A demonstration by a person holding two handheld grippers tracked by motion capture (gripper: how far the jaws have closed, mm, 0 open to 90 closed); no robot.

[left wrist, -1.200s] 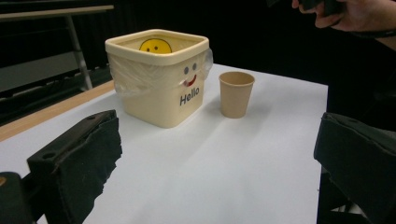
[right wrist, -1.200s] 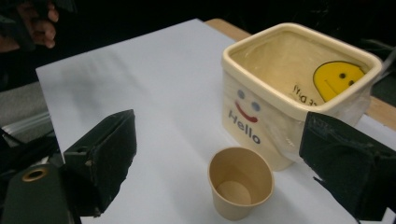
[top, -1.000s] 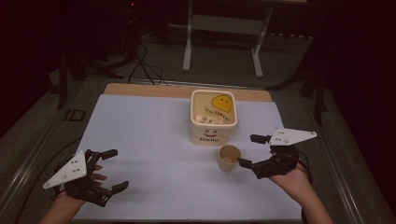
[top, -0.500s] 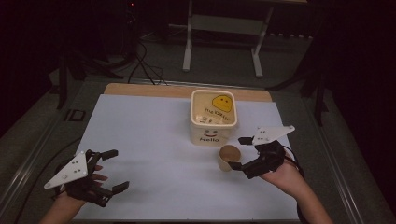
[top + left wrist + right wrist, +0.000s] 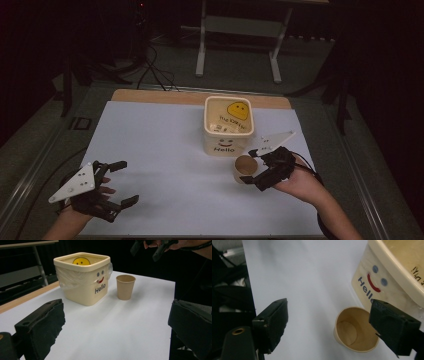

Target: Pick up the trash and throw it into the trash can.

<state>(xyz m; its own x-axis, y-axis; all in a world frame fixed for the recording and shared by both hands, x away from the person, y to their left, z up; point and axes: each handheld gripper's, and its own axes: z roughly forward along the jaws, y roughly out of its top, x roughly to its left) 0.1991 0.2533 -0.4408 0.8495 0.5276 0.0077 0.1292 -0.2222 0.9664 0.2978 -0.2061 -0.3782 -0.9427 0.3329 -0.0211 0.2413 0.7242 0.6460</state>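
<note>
A brown paper cup [image 5: 245,167] stands upright and empty on the white table, just in front of a cream square tub [image 5: 225,145] marked "Hello" with a smiley face. My right gripper [image 5: 257,170] hangs open above the cup, held in a hand; in the right gripper view the cup [image 5: 355,332] lies below, near the right jaw, with the tub [image 5: 387,282] behind it. My left gripper [image 5: 126,182] rests open at the table's near left, far from both. The left gripper view looks across to the cup [image 5: 125,287] and tub [image 5: 83,280], with the right gripper [image 5: 155,247] high above them.
The white table surface [image 5: 165,135] has a wooden strip [image 5: 150,95] along its far edge. A metal stand [image 5: 240,30] and cables [image 5: 150,70] sit on the dark floor beyond. Wide room lies between the two grippers.
My right gripper has moved left and slightly forward, from beside the cup to over it. The left gripper, the cup and the tub have stayed put.
</note>
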